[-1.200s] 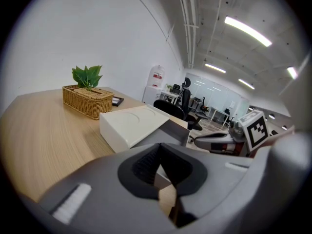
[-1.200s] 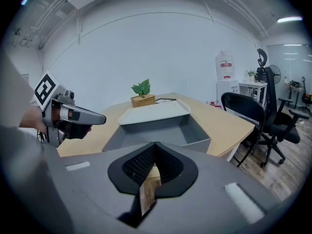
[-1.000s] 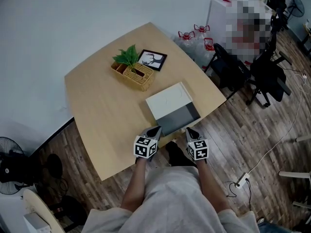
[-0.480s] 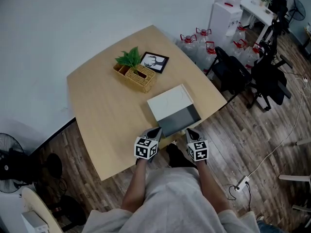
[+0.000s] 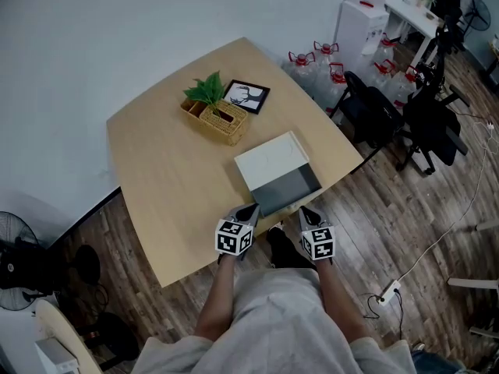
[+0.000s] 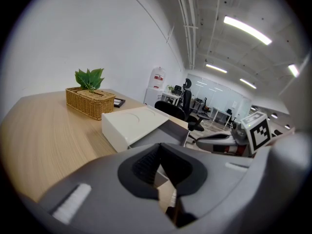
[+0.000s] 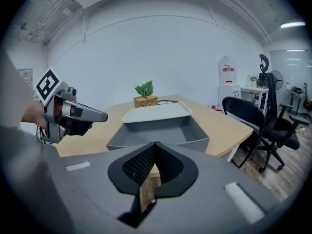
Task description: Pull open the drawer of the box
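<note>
I hold the left gripper (image 5: pixel 251 209) and right gripper (image 5: pixel 305 210) with jaws together, empty. The grey drawer (image 5: pixel 290 187) stands open from the white box (image 5: pixel 269 160), just ahead of both.

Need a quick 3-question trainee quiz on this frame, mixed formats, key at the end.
1. True or false: the grey drawer of the white box is fully shut.
2. What lies next to the wicker basket on the table? A) a framed picture B) a mug C) a laptop
3. Fill in: the left gripper and the right gripper each have their fingers closed on ____.
Key: 1 false, the drawer is pulled out; 2 A; 3 nothing.
</note>
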The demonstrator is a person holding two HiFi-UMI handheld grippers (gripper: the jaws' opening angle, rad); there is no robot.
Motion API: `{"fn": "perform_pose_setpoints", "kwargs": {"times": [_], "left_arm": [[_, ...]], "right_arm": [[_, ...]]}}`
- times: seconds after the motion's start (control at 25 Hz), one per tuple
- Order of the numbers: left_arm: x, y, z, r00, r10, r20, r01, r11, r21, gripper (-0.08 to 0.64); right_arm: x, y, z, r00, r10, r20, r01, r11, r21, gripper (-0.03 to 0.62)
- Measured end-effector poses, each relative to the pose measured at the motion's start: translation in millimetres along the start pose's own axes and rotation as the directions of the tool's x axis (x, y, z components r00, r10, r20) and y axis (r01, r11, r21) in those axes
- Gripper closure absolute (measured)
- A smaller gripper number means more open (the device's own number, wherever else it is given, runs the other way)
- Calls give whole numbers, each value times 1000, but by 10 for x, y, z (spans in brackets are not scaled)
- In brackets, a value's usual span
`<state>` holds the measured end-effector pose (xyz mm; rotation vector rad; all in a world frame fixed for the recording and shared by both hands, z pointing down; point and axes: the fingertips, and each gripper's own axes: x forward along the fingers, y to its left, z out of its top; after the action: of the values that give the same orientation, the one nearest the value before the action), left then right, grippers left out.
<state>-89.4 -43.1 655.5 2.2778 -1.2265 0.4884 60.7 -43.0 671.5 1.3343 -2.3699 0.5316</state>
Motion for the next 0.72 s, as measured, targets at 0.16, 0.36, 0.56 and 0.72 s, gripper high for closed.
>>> {"fn": "perform_pose_setpoints", "kwargs": {"times": [0.16,0.36,0.56,0.72], "left_arm": [[6,-46,-10,1000,-4,-3,4,1000,15,506],[-19,-42,13,1000,1,4,-1,1000,17,506],[-17,-44,1,1000,0,6,0,1000,18,506],[-31,-32,14,1000,0,8,0,1000,20,506]], "right_arm": [[-46,-43,-15,1000,-9,7,9,1000,10,591],[-73,-14,-9,1000,-6,18,6,1000,7,591],[-86,-24,-17,1000,-11,20,10,1000,9,591],[-84,-21,23,1000,-12,26,11,1000,6,591]]}}
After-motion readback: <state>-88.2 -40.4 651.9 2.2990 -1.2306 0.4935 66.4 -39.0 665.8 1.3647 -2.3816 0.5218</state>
